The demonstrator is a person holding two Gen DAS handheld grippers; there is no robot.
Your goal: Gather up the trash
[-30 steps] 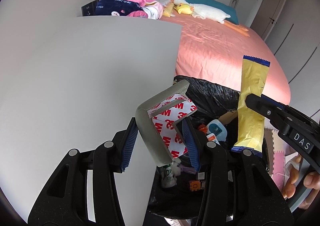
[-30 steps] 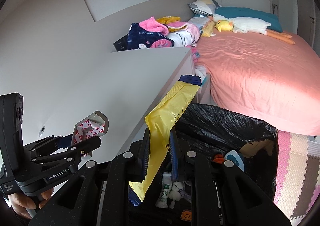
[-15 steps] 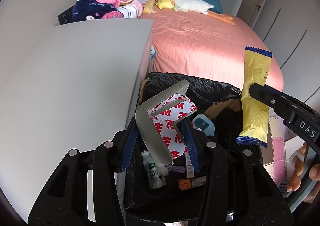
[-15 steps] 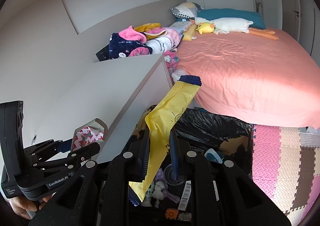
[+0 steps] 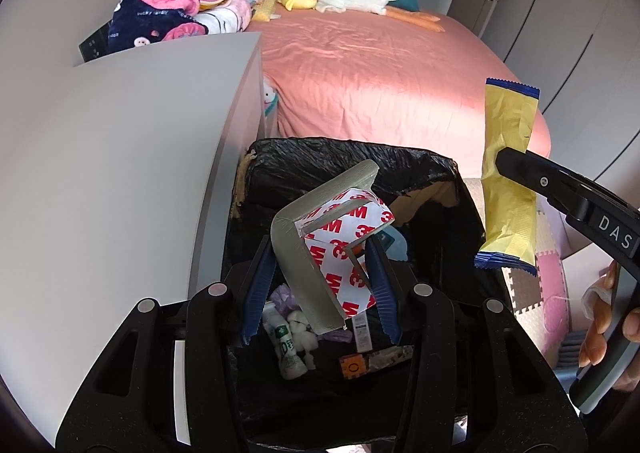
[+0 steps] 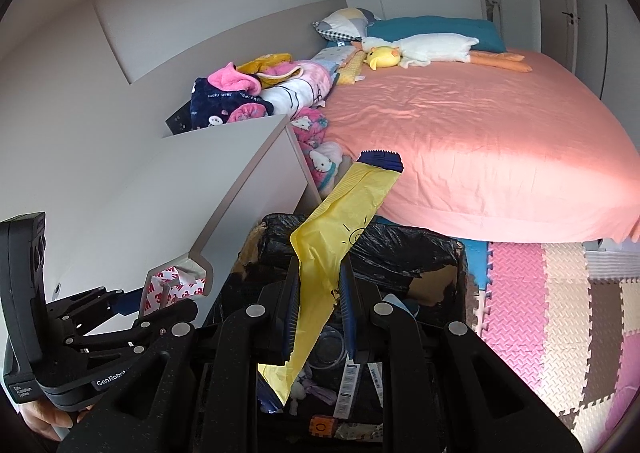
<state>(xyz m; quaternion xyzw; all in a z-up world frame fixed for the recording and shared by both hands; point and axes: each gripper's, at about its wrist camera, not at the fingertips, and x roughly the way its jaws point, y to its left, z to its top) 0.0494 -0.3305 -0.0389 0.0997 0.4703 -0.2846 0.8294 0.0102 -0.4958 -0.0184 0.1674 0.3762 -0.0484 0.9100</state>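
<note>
Left wrist view: the left gripper (image 5: 320,285) is clamped on a grey corner guard (image 5: 304,253) with red-lettered backing paper, held over the open mouth of the bin (image 5: 424,165), which is lined with a black bag. The bin already holds trash: a small white bottle (image 5: 289,349), labels and scraps lie at its bottom. At right, the right gripper (image 5: 516,169) grips a yellow wrapper (image 5: 508,181) upright, near the bin's right rim; from this angle it is hard to tell whether the wrapper hangs over the opening or just outside it. The desk (image 5: 120,173) lies at left and the bed (image 5: 380,85) beyond.

Right wrist view: the right gripper's jaws are closed on the wrapper's middle, its lower end dangling above the bin's contents, so this view settles that it is over the opening. The left gripper appears at the near left, against the desk's edge, so whether the guard is above the bin cannot be judged here.

As a judgement, both pieces are picked up and carried to the bin, and only the release is left; no more loose trash shows on the desk or the foam mat (image 6: 540,293)
</note>
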